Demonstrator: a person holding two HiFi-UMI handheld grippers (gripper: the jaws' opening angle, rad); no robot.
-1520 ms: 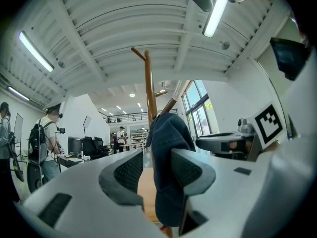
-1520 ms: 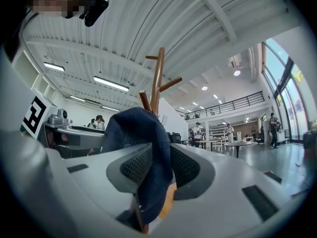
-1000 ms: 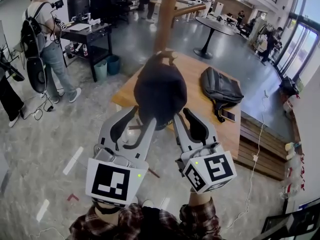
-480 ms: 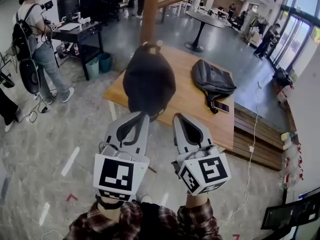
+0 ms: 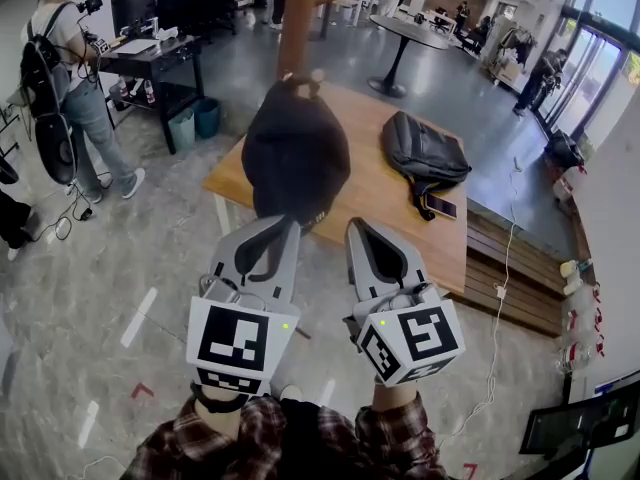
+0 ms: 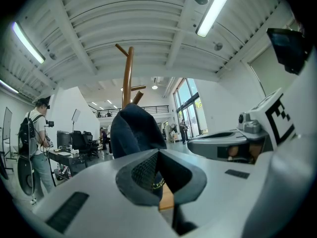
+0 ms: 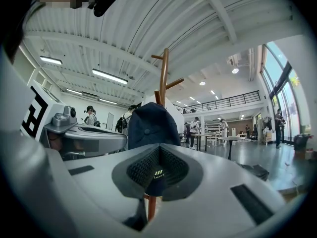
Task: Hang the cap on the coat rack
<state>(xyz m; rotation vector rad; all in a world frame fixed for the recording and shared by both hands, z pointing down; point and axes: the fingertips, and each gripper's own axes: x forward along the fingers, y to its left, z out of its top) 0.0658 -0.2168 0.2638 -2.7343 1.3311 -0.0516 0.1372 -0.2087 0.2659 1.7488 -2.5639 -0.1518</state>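
Grey and shut on nothing, the left tool [image 5: 287,226] and right tool [image 5: 357,227] sit nearest, their tips just short of the dark cap [image 5: 295,153]. The cap hangs free from the wooden coat rack [image 5: 298,18], in front of the surface [image 5: 385,208]. The hanging looks done; only backing the tools off seems left.

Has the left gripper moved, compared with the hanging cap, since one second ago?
Yes. The left gripper drew back, away from the cap: before, its jaws overlapped the cap; now they only reach its lower edge.
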